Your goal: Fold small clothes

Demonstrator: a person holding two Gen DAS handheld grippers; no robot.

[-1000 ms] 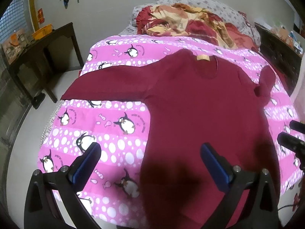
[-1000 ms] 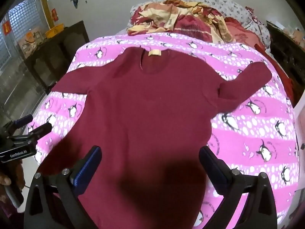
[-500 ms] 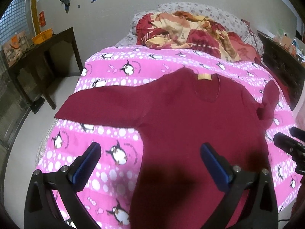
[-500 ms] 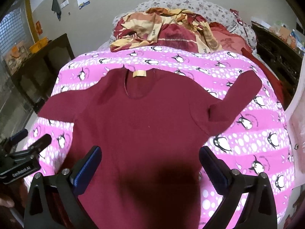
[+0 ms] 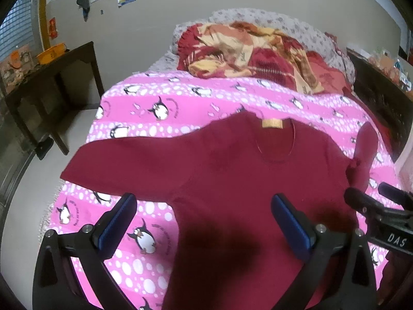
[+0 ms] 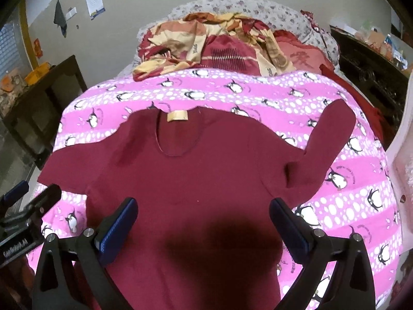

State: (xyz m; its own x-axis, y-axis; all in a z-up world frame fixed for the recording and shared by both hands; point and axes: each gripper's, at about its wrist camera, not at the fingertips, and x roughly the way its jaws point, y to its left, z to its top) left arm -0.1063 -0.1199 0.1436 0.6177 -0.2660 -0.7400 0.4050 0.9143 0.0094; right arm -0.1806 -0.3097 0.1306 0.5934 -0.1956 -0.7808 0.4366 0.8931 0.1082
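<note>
Left wrist view has the dark red long-sleeved knit top [image 5: 232, 180] spread flat, front up, on a pink bedspread printed with penguins and white dots [image 5: 155, 121], neckline pointing away from the camera with a tan label [image 5: 272, 123] showing inside the collar. One sleeve runs straight out toward the left edge of the bed, the other is bent back upward on the far right side. The left gripper [image 5: 204, 214] hangs above the lower half of the top with its blue-padded fingers [image 5: 117, 218] wide apart and nothing between them, and its shadow falls on the fabric below. The right gripper [image 6: 204, 215] looks the same from its own camera, jaws spread wide and empty, over the middle of the top, with a dark shadow under it too. Each gripper pokes into the edge of the other's view, so they're side by side. Past the bedspread there's a crumpled red and cream patterned blanket [image 6: 206, 49] piled against a floral pillow [image 6: 258, 7], and a dark wooden table [image 5: 51, 77] stands by the wall on the left.
</note>
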